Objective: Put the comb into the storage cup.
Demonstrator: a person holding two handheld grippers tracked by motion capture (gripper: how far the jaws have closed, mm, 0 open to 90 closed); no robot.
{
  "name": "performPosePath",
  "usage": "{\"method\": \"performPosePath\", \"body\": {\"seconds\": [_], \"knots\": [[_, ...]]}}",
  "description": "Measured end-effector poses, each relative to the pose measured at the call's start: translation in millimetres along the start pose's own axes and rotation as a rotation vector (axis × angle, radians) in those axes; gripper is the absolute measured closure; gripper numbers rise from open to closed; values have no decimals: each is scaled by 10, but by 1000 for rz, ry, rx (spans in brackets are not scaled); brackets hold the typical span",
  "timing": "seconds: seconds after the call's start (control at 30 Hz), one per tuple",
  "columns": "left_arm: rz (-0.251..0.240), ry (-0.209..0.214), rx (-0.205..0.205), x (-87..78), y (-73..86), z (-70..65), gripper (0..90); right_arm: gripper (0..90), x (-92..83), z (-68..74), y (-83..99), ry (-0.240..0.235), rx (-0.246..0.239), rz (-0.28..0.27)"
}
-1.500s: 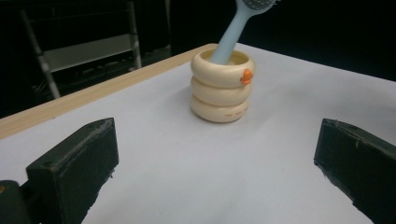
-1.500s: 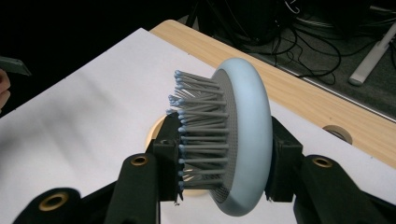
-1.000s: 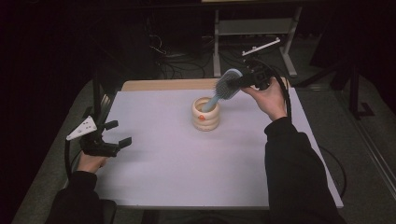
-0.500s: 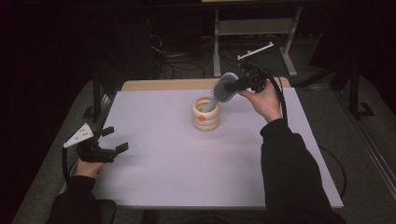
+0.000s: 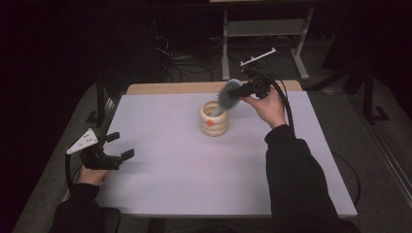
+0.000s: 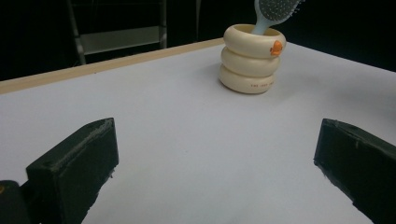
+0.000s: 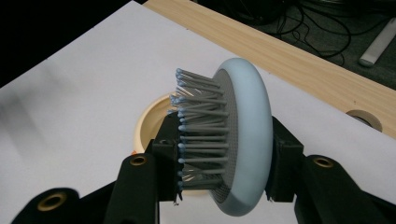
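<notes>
Lower left of the high view: left claw (image 5: 116,154) spread wide, holding nothing, low over the white table (image 5: 170,165). Farther, above centre: right claw (image 5: 241,92) clamped on blue hairbrush (image 5: 227,95), handle apparently dipped inside the cream ringed holder (image 5: 214,119).

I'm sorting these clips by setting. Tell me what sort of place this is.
Probably a lab or workshop set up for recording: a white-topped table in a dark room, loose cables on the floor, a metal stand behind, and handheld grippers in use.
</notes>
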State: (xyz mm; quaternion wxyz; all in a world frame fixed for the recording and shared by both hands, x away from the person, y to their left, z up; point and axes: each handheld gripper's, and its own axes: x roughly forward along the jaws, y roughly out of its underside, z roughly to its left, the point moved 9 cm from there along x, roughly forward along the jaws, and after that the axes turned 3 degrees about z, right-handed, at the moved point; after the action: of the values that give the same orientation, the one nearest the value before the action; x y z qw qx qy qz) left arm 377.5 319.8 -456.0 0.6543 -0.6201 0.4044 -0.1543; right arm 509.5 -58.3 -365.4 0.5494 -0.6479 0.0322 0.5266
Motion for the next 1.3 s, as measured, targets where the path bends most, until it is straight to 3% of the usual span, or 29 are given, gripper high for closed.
{"method": "performPosePath", "body": {"seconds": [0.6,0.83,1.0,1.2,1.3], "knots": [[-4,3,1,-2,-7,-5,0,542,104,2,-17,-18,24,-13],[1,0,4,1,-2,-2,0,471,123,-7,-6,-23,54,-19],[9,-1,5,10,7,-6,0,423,100,-29,-1,-71,98,-34],[14,0,5,20,14,-9,0,217,75,-68,7,-52,115,-30],[17,0,2,19,18,-7,0,112,72,-98,21,-5,103,-22]]}}
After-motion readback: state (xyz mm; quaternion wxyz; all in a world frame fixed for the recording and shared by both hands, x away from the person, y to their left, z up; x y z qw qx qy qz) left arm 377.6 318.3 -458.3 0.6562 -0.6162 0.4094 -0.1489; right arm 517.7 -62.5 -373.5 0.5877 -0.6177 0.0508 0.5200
